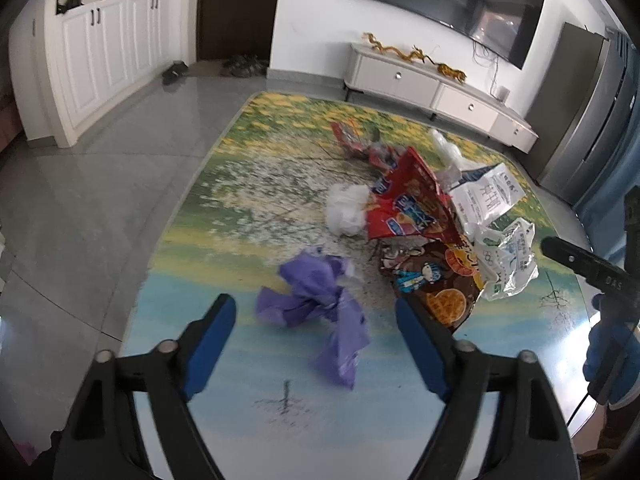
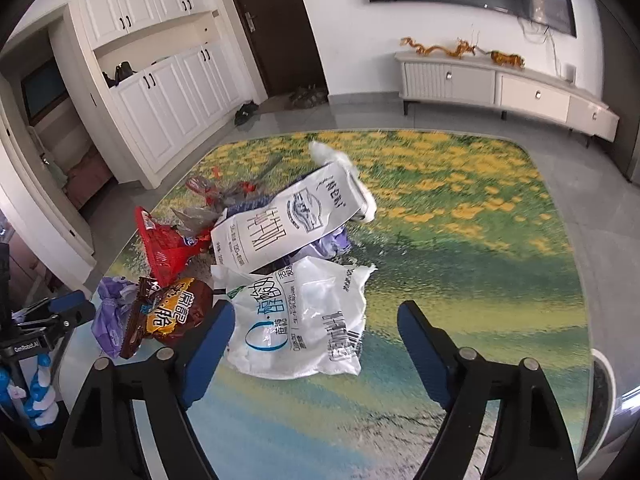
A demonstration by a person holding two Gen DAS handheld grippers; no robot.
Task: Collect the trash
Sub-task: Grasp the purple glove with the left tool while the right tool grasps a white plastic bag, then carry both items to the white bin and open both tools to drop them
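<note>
I hold both tools low over the glass-topped table (image 2: 460, 280), the left gripper (image 1: 316, 340) spread around the crumpled purple bag (image 1: 316, 312) without pinching it, the right gripper (image 2: 316, 344) likewise spread, the white yoghurt pouch (image 2: 300, 320) lying between its fingers untouched. The litter sits heaped left of the table's middle, so each tool seems lined up on the nearest piece. The purple bag's long axis slants from far-left to near-right, while the pouch lies broadside across the right fingers.
</note>
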